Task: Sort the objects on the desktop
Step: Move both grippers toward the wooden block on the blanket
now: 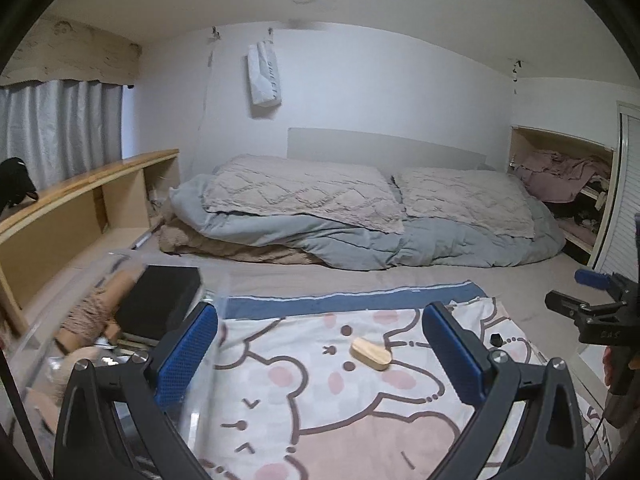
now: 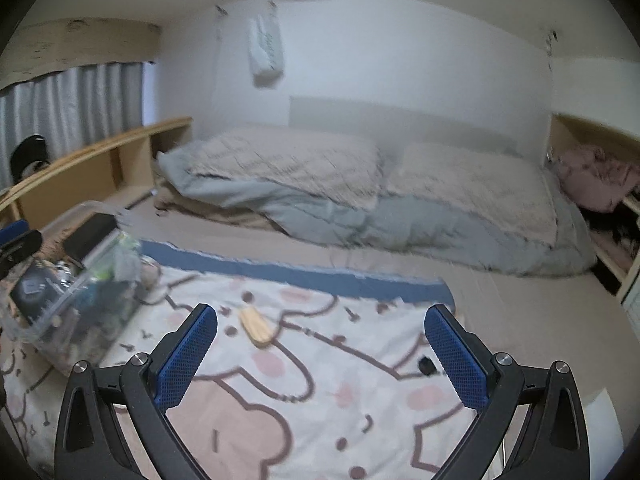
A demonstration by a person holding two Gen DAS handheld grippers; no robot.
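A small oval wooden block lies on the cartoon-print cloth; it also shows in the right wrist view. A small black object lies to its right on the cloth, and it shows between the right fingers too. A clear plastic bin with several items stands at the cloth's left edge. My left gripper is open and empty, the block between its fingers but farther off. My right gripper is open and empty above the cloth. The right gripper also shows at the far right of the left wrist view.
The clear bin in the left wrist view holds a black box and a twine spool. Folded quilts and pillows lie behind the cloth. A wooden shelf runs along the left; a cupboard nook is at right.
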